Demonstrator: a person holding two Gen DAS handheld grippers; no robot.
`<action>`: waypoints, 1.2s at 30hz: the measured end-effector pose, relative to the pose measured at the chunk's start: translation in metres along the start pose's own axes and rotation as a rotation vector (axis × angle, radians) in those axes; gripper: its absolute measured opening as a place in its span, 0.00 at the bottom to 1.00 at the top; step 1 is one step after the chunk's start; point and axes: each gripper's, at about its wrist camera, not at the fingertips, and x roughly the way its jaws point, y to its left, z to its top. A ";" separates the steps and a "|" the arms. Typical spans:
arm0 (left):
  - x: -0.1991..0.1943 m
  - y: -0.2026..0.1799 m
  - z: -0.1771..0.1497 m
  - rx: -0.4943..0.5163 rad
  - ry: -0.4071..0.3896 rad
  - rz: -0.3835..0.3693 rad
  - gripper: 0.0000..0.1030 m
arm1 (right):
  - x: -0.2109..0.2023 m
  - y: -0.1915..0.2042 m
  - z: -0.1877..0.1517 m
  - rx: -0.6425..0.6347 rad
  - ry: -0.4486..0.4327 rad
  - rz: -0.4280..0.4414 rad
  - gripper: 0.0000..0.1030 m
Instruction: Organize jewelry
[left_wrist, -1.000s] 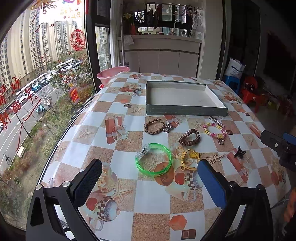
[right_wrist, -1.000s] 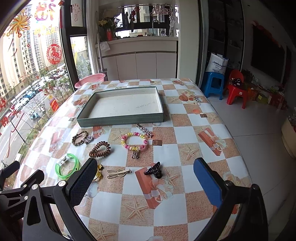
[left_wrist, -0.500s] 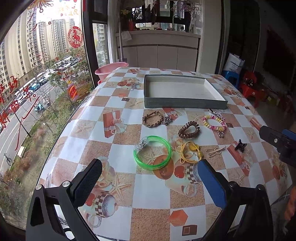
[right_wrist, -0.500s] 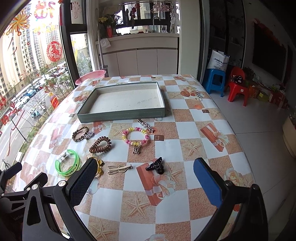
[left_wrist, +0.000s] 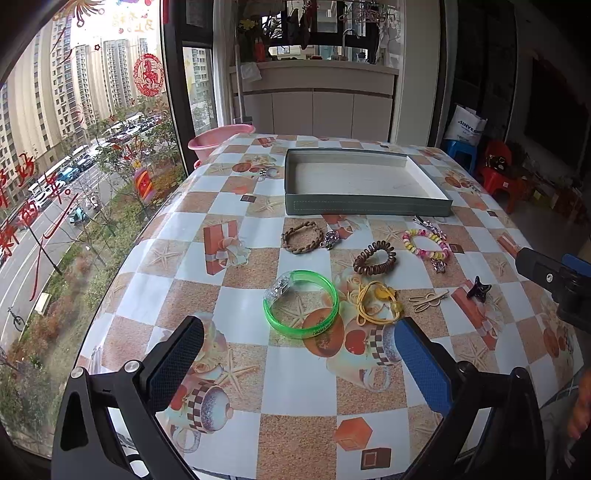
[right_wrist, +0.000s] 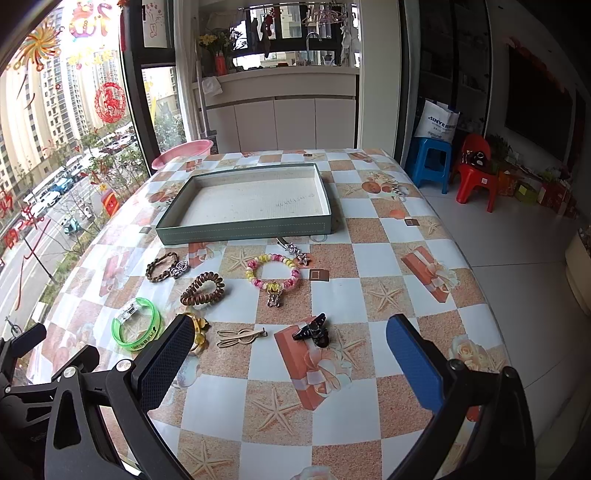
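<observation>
A grey-green tray (left_wrist: 367, 209) (right_wrist: 243, 229) stands empty at the far middle of the table. In front of it lie a brown braided bracelet (left_wrist: 301, 237) (right_wrist: 161, 261), a brown spiral hair tie (left_wrist: 374, 257) (right_wrist: 202, 288), a pink-yellow bead bracelet (left_wrist: 426, 244) (right_wrist: 272, 271), a silver star clip (right_wrist: 293, 248), a green bangle (left_wrist: 301, 308) (right_wrist: 136, 329), a yellow cord piece (left_wrist: 376, 301) (right_wrist: 197, 325), a gold hairpin (left_wrist: 428, 300) (right_wrist: 240, 336) and a black claw clip (left_wrist: 478, 287) (right_wrist: 312, 330). My left gripper (left_wrist: 295, 362) is open above the near table, just short of the bangle. My right gripper (right_wrist: 291, 363) is open, near the claw clip.
The table carries a checkered starfish cloth (right_wrist: 376, 258). A window runs along the left side. A pink basin (left_wrist: 221, 136) sits beyond the far left corner. Blue and red stools (right_wrist: 432, 162) stand on the floor at the right.
Both grippers have risen and tilted slightly, so the jewelry and tray sit lower in each view. Both stay open. Nothing on the table has moved.
</observation>
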 end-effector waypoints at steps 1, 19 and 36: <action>0.000 0.000 0.000 0.000 0.000 0.000 1.00 | 0.000 0.000 0.000 0.000 -0.001 0.002 1.00; 0.001 -0.002 0.000 -0.002 0.002 0.002 1.00 | 0.000 0.000 0.000 0.000 -0.002 0.001 1.00; 0.002 0.000 -0.003 -0.007 0.004 0.004 1.00 | 0.000 0.001 -0.001 -0.003 0.003 0.003 1.00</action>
